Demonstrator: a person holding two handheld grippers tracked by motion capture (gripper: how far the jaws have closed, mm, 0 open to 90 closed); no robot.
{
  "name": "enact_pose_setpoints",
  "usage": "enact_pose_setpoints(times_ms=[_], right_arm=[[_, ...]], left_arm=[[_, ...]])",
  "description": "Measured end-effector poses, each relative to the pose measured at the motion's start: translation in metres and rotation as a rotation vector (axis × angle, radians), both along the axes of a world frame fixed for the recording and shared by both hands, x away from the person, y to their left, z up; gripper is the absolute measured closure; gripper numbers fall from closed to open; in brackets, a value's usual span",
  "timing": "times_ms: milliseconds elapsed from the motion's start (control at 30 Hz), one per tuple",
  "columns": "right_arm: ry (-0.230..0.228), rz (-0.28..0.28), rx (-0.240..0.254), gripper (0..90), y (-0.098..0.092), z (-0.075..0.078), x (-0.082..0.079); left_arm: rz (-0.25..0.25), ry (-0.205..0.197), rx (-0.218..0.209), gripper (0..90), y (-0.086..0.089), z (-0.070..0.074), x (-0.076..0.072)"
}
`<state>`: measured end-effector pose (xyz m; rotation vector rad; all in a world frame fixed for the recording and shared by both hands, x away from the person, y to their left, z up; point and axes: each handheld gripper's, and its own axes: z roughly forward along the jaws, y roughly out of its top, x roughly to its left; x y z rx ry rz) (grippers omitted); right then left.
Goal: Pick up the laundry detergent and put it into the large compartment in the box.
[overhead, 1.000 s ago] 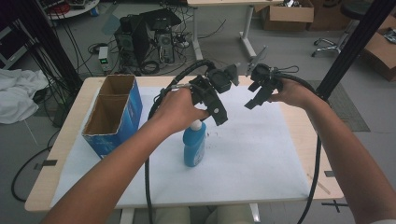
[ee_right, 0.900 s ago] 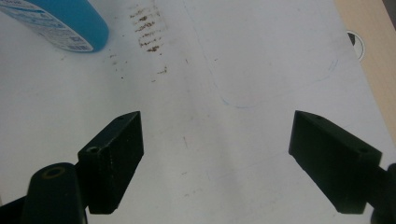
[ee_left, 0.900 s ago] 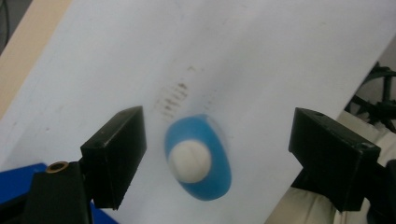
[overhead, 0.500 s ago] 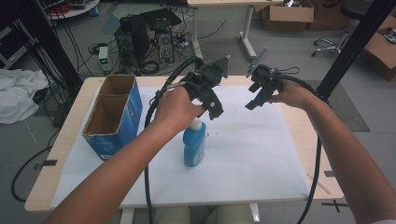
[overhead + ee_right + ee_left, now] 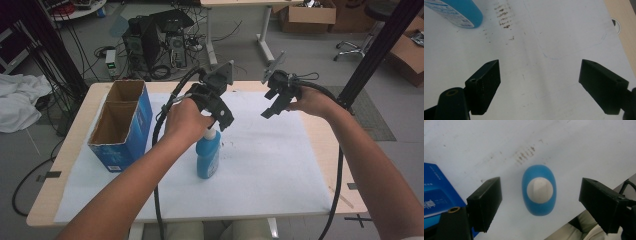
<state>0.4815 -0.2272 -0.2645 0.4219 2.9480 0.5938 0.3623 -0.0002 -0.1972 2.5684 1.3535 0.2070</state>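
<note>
A blue bottle (image 5: 208, 155) with a white cap stands upright on the white sheet near the table's middle. My left gripper (image 5: 222, 117) hovers right above it, open, pointing down. From the left gripper view I look straight down on the bottle (image 5: 538, 189), its white cap between my wide-apart jaws, which are well above it. My right gripper (image 5: 272, 105) is held in the air over the back right of the sheet, open with nothing in it. The right gripper view catches the bottle's base (image 5: 456, 12) at its top left.
A blue cardboard box (image 5: 119, 125) with two open compartments stands at the table's left; its corner (image 5: 439, 195) shows beside my left jaw. Brown smudges (image 5: 502, 16) mark the white sheet (image 5: 280, 165). Bare table edge (image 5: 624, 32) lies to the right. Cables trail from both grippers.
Both grippers have risen a little. The left one has lifted off the bottle's top while staying above it. The bottle stands where it was.
</note>
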Motion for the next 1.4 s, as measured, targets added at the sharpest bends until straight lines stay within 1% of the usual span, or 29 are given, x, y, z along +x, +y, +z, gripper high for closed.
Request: enact_pose_setpoints(times_ms=[200,267,300,367,467,667,767,867,1000,1067,1167,1400], right_arm=[[0.003,0.0,-0.004,17.4,0.0,-0.002,0.0],[0.004,0.0,-0.006,17.4,0.0,-0.003,0.001],[0.004,0.0,-0.006,17.4,0.0,-0.003,0.001],[0.004,-0.001,-0.006,17.4,0.0,-0.003,0.001],[0.008,0.003,-0.006,17.4,0.001,-0.004,0.001],[0.009,0.004,-0.006,17.4,0.001,-0.005,0.0],[0.009,0.006,-0.006,17.4,0.001,-0.005,0.0],[0.009,0.008,-0.004,17.4,0.001,-0.005,0.0],[0.007,0.012,0.0,17.4,0.002,-0.006,0.0],[0.008,0.016,0.0,17.4,0.002,-0.007,0.0],[0.011,0.012,-0.001,17.4,0.002,-0.008,0.0],[0.011,0.012,0.005,17.4,0.001,-0.009,0.0]], left_arm=[[0.017,0.009,0.004,18.9,0.0,-0.005,0.001],[0.021,0.017,0.003,18.9,0.001,-0.006,0.001],[0.03,0.022,0.003,18.9,0.001,-0.008,0.002],[0.033,0.023,0.002,18.9,0.001,-0.008,0.002],[0.032,0.038,0.008,18.7,0.001,-0.011,0.002],[0.055,0.054,0.016,18.7,0.002,-0.021,0.002],[0.059,0.057,0.017,18.7,0.001,-0.023,0.001],[0.064,0.063,0.007,18.6,0.001,-0.028,0.001],[0.072,0.06,0.004,18.6,0.0,-0.031,0.001],[0.073,0.065,-0.006,18.6,0.001,-0.034,0.001],[0.092,0.066,-0.012,18.6,0.001,-0.039,0.001],[0.101,0.072,-0.016,18.6,-0.001,-0.045,0.001]])
